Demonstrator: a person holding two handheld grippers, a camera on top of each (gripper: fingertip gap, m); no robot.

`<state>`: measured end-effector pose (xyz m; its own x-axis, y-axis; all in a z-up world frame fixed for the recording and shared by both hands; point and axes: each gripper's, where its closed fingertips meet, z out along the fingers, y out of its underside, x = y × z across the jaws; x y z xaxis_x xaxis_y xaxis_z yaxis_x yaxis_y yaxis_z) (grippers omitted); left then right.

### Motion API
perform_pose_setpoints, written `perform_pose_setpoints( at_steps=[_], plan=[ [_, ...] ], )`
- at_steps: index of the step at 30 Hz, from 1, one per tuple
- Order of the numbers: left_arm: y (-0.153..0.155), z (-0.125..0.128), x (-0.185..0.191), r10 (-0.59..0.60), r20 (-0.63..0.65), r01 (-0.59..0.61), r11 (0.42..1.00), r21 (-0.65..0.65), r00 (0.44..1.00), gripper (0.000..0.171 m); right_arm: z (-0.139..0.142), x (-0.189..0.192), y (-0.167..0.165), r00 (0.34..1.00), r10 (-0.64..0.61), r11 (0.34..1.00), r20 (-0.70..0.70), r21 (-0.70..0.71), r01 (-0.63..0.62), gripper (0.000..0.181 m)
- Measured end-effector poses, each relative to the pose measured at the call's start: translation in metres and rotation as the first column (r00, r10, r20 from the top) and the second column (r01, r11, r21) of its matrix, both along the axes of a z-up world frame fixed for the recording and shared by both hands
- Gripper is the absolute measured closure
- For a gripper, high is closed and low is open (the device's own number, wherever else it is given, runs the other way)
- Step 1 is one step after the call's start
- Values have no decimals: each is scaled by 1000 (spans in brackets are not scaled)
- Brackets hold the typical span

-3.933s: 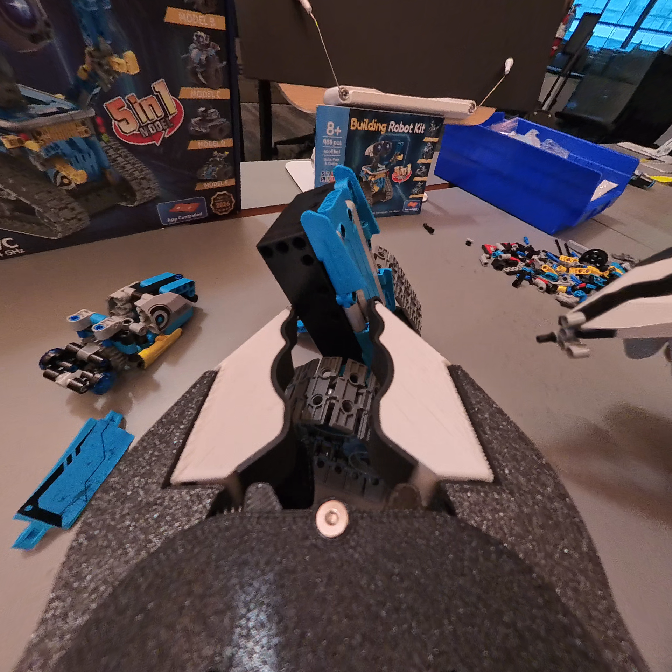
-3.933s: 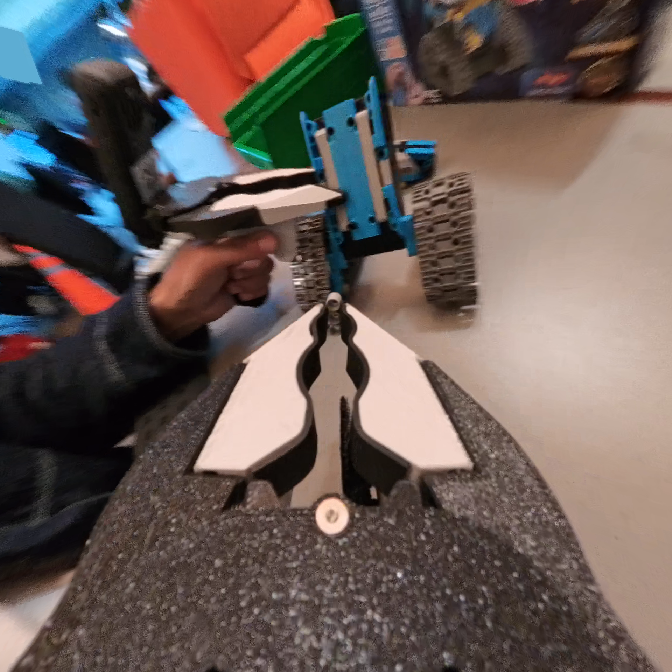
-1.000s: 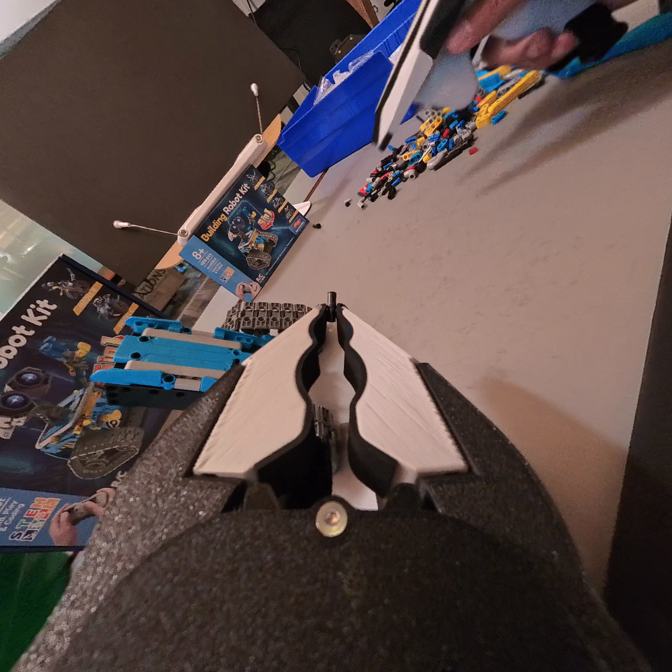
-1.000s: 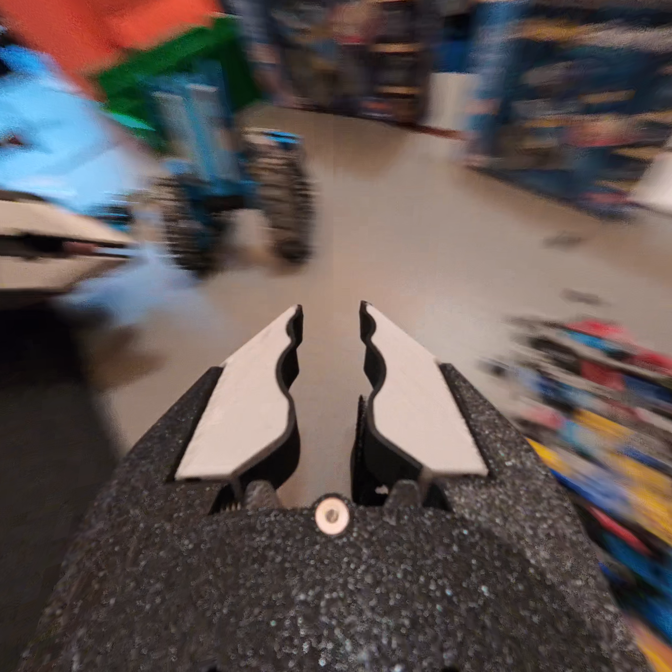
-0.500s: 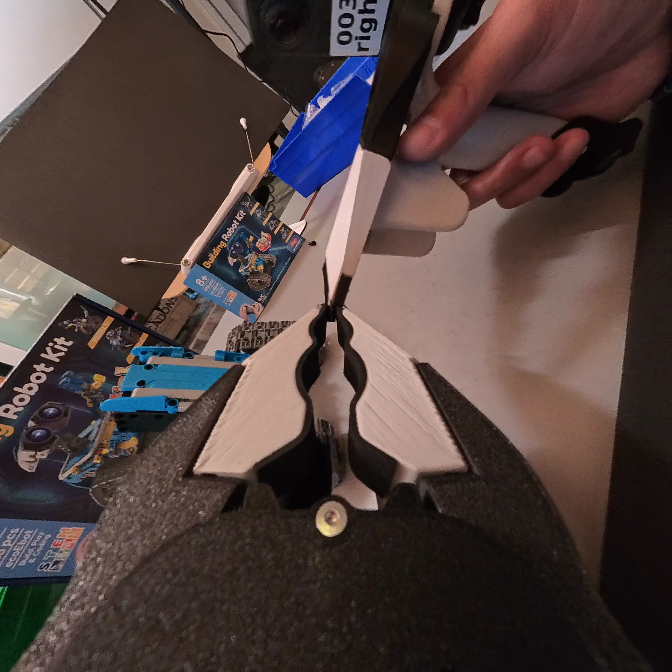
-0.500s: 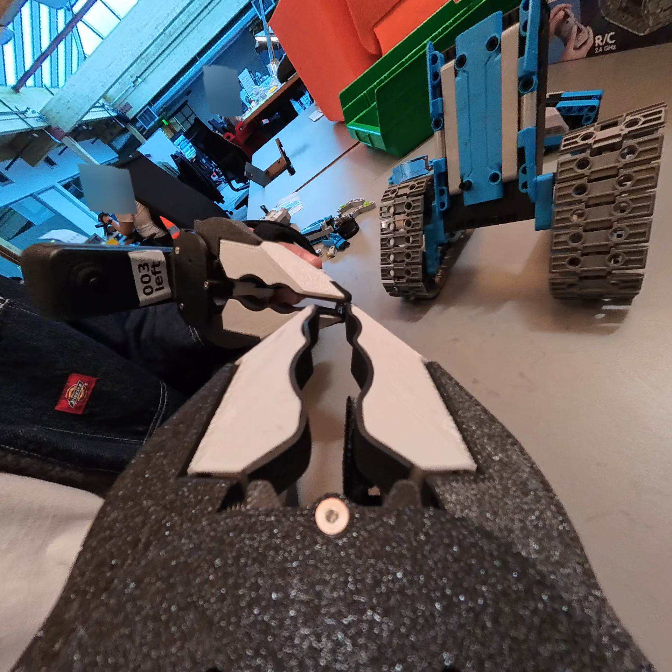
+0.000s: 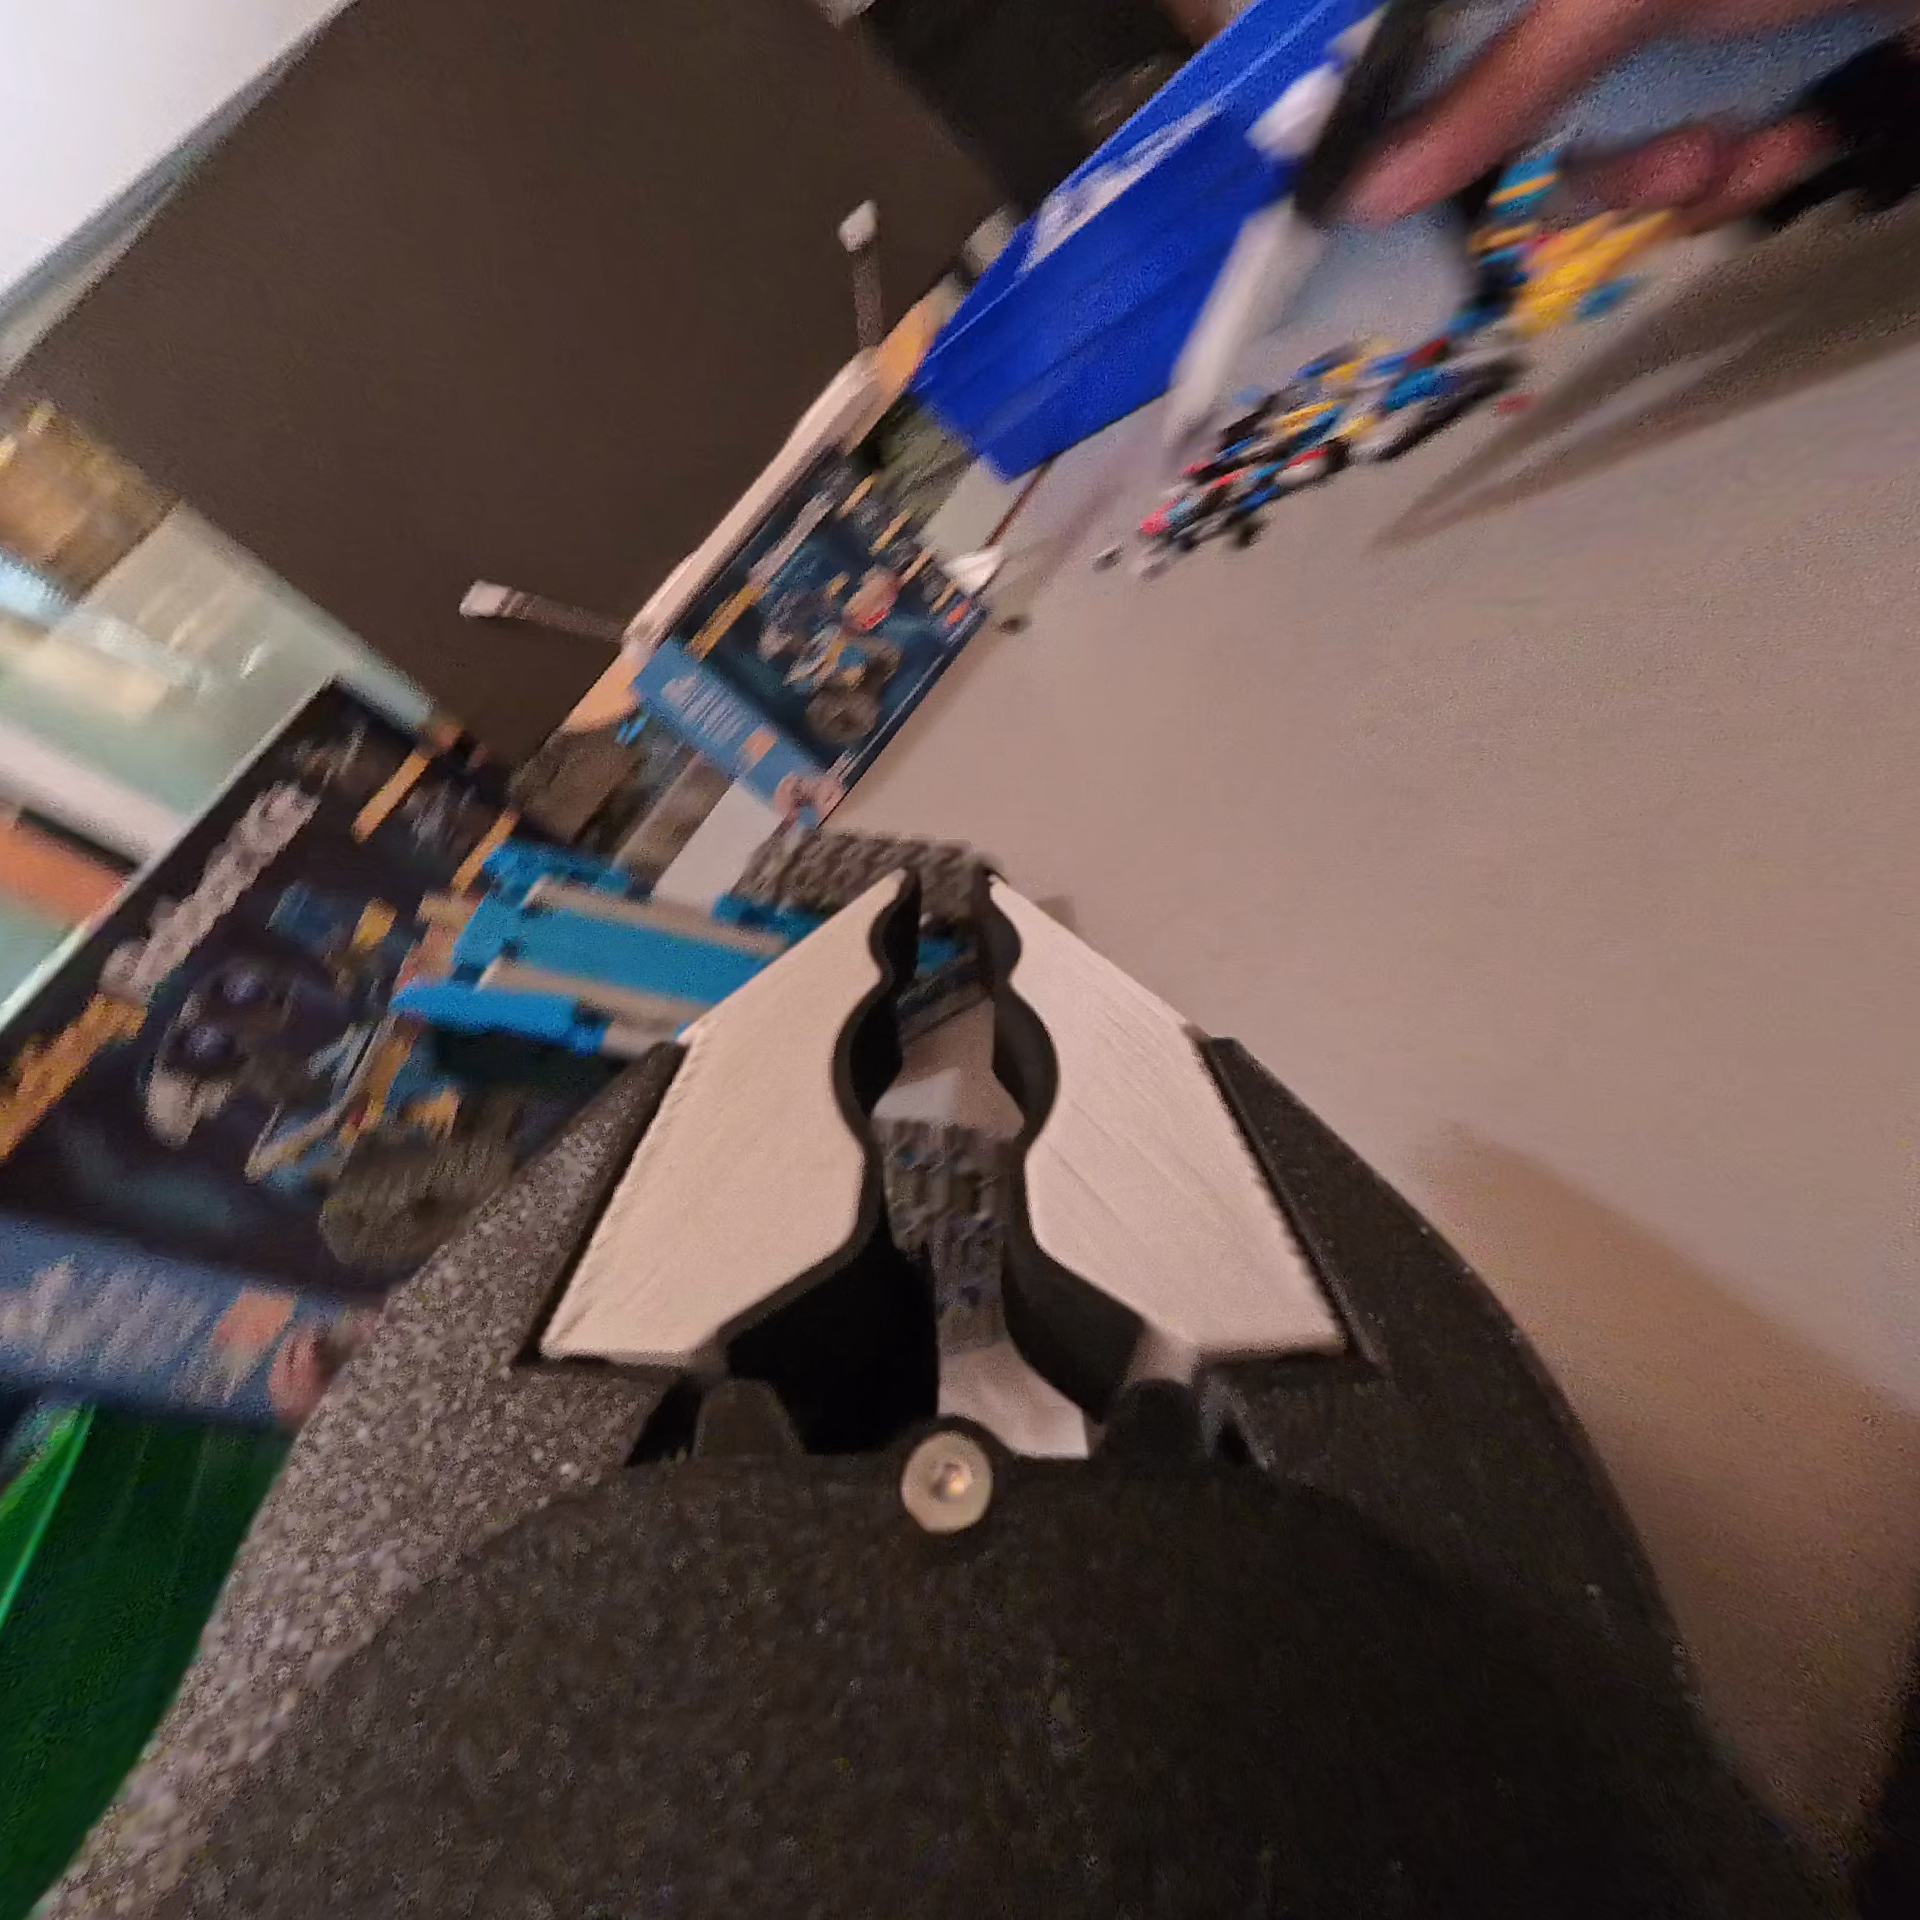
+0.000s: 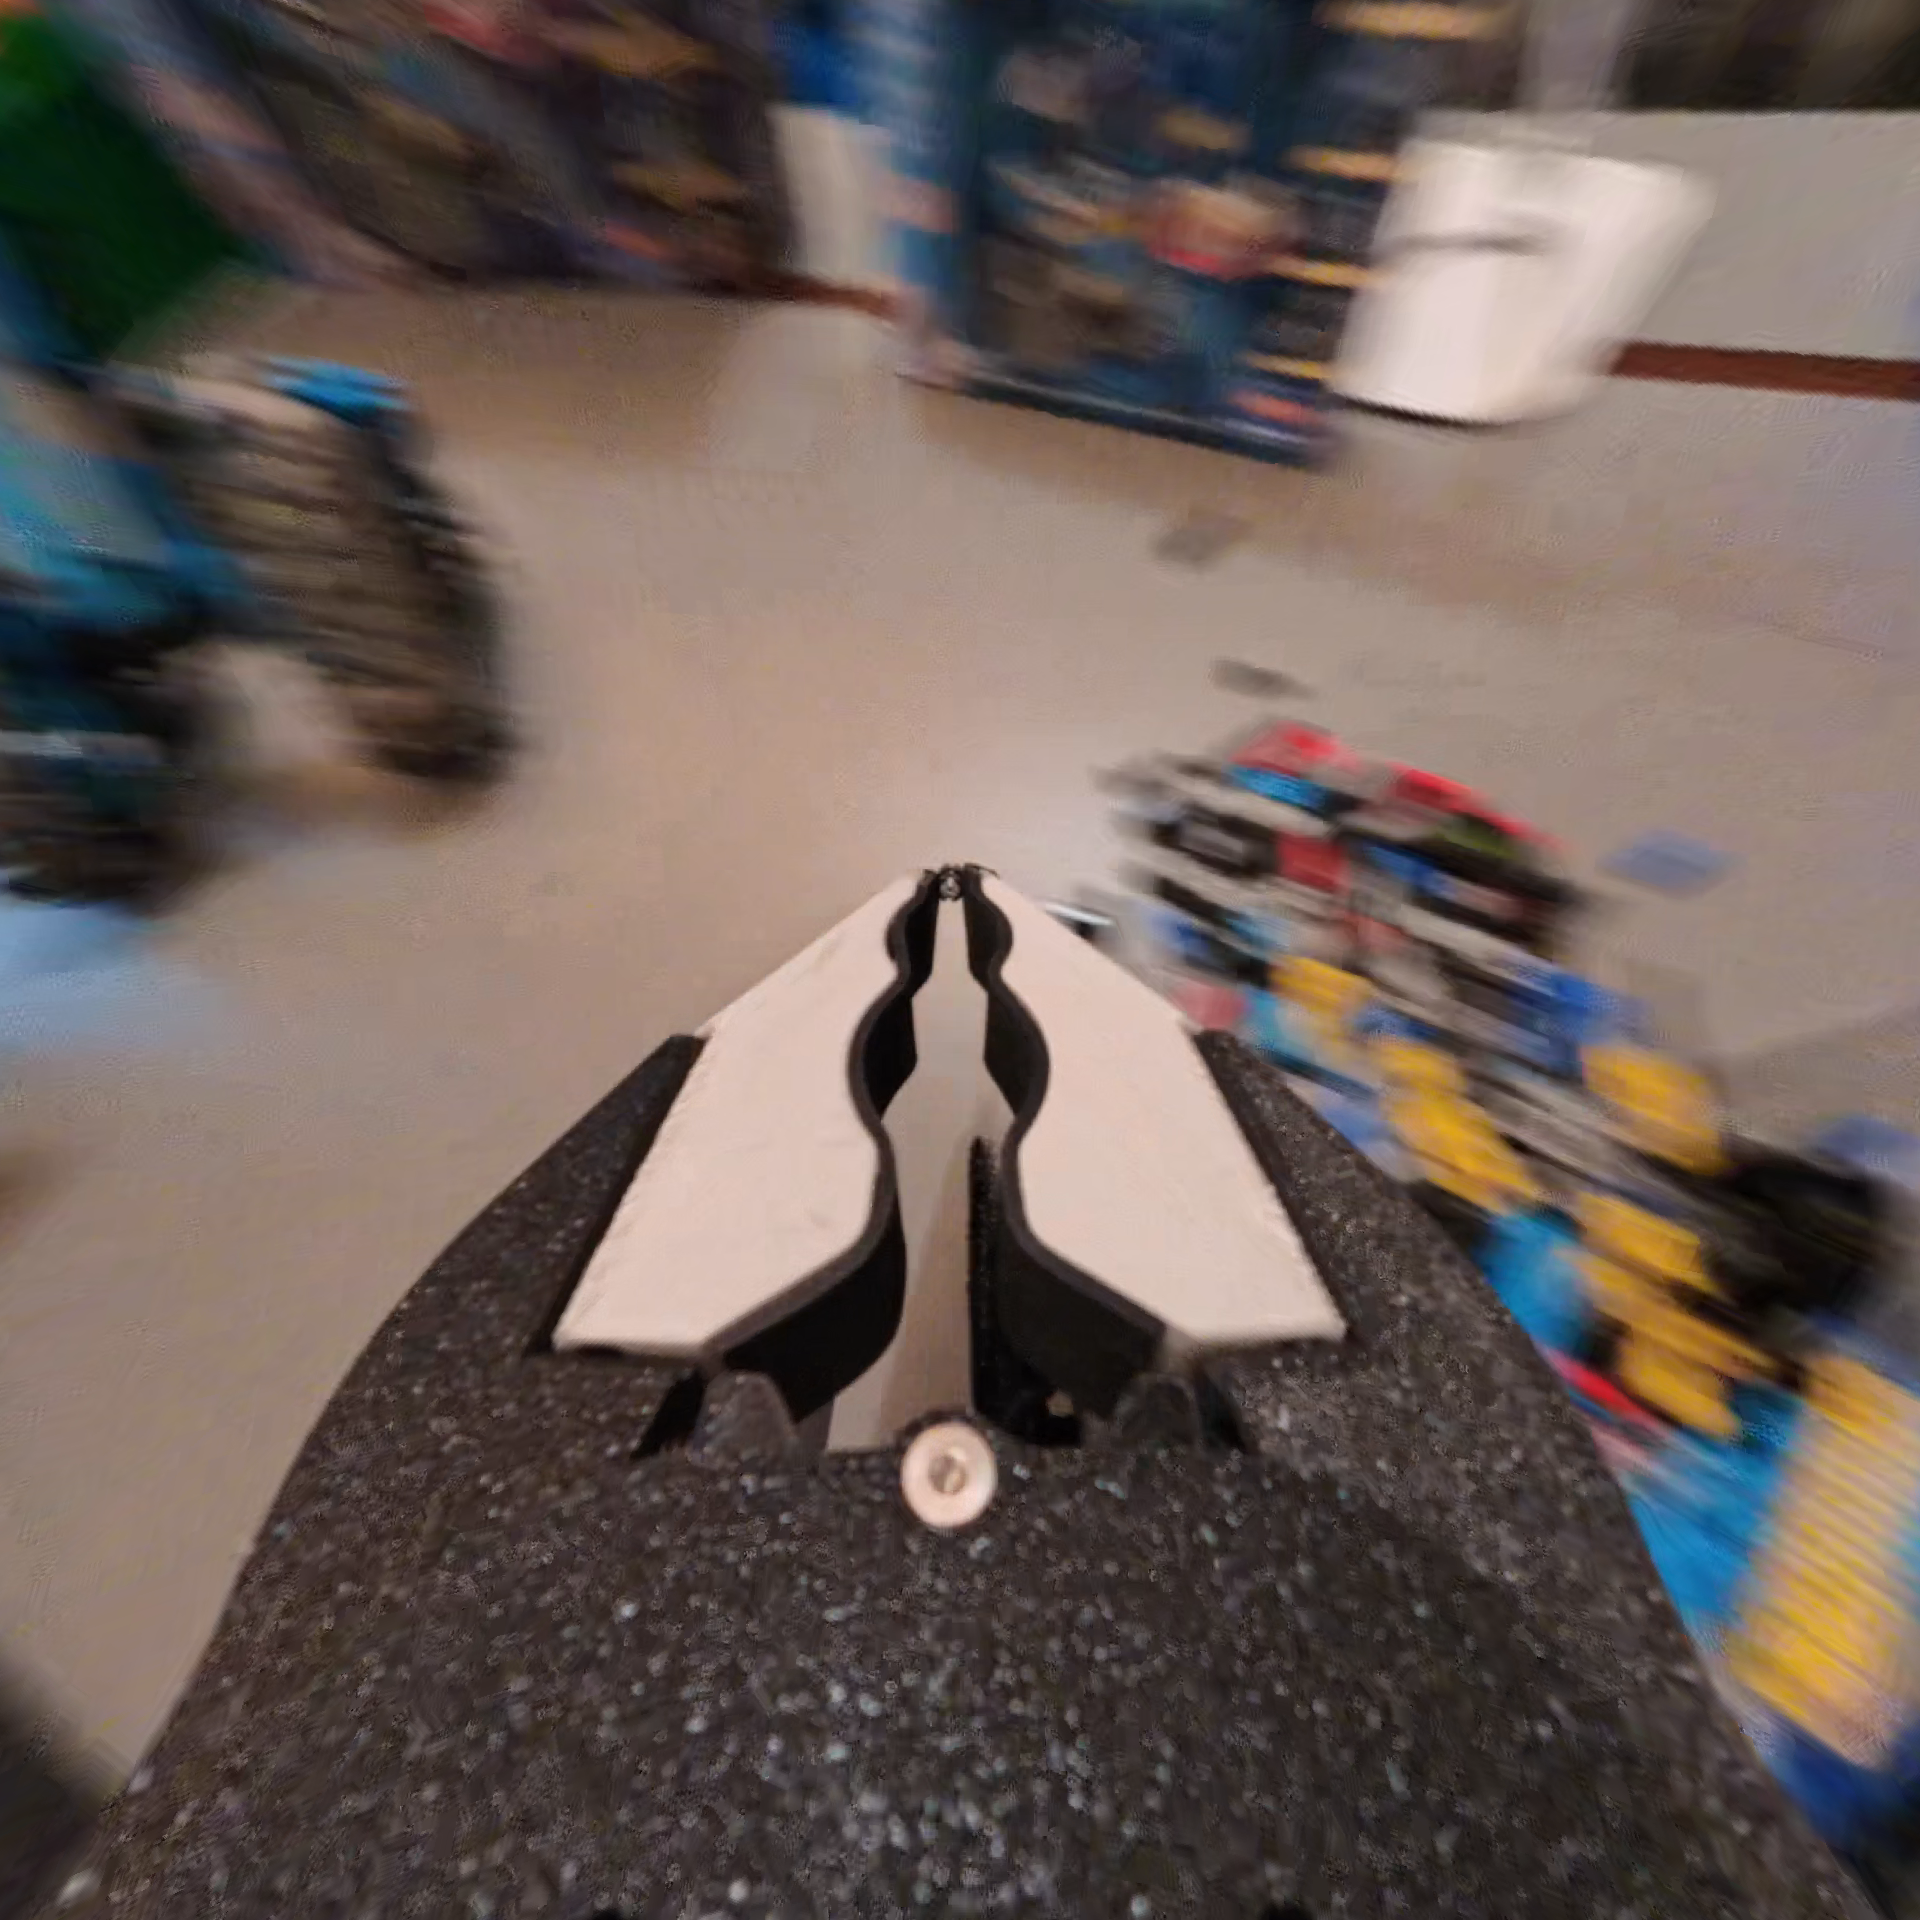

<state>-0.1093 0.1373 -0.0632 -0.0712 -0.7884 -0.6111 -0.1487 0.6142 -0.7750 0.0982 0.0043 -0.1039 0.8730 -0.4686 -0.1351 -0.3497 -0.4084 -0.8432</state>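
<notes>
Above the counter, the right hand-held gripper pinches what seems a tiny pin near the loose parts; the left hand-held gripper stands slightly apart, empty.

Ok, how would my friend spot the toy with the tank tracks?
Start at the grey table. Right of the right gripper, shut on a small pin, lies a heap of loose parts; on the left stands the tracked toy vehicle. It alone is built up: blue panels, dark grey treads.

My left gripper had white fingers, black wavy pads, speckled body, silver screw at six o'clock.
</notes>
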Motion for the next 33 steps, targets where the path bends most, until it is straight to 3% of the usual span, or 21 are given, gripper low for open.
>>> perform_pose_setpoints(
  at_steps=[2,3,7,10,12,14,17,19,21,25,33],
  plan=[
    [49,10,-1,227,24,-222,966,-136,974,163,-22,45,-51,985,-144,970,93,-185,159,178],
    [66,14,-3,283,29,-268,933,-239,959,161,-29,57,-68,977,-182,953,114,-226,204,179],
    [92,36,-12,289,107,-185,812,-553,951,139,-32,65,-76,973,-210,949,98,-219,227,171],
    [102,35,1,238,75,-123,718,-685,968,120,-20,67,-72,949,-199,925,245,-271,264,159],
    [104,21,18,177,-25,-134,637,-759,984,96,6,43,-35,913,-68,950,403,-254,183,156],
    [105,11,35,117,-92,-141,538,-831,989,82,29,-19,29,869,130,982,478,-182,-47,148],
    [98,2,53,2,-144,-131,426,-895,990,88,35,-115,107,771,369,926,519,-138,-350,147],
    [99,-3,55,-20,-158,-135,428,-894,987,108,31,-157,142,711,481,866,513,-151,-477,143],
    [101,2,53,-14,-137,-118,433,-894,990,130,33,-174,165,667,511,839,543,-144,-525,152],
    [90,1,51,-71,-138,-87,484,-871,988,130,29,-175,188,687,529,826,499,-114,-552,159],
    [82,1,51,-114,-131,-60,484,-873,985,130,18,-177,194,655,566,809,500,-185,-558,174]
  ],
)
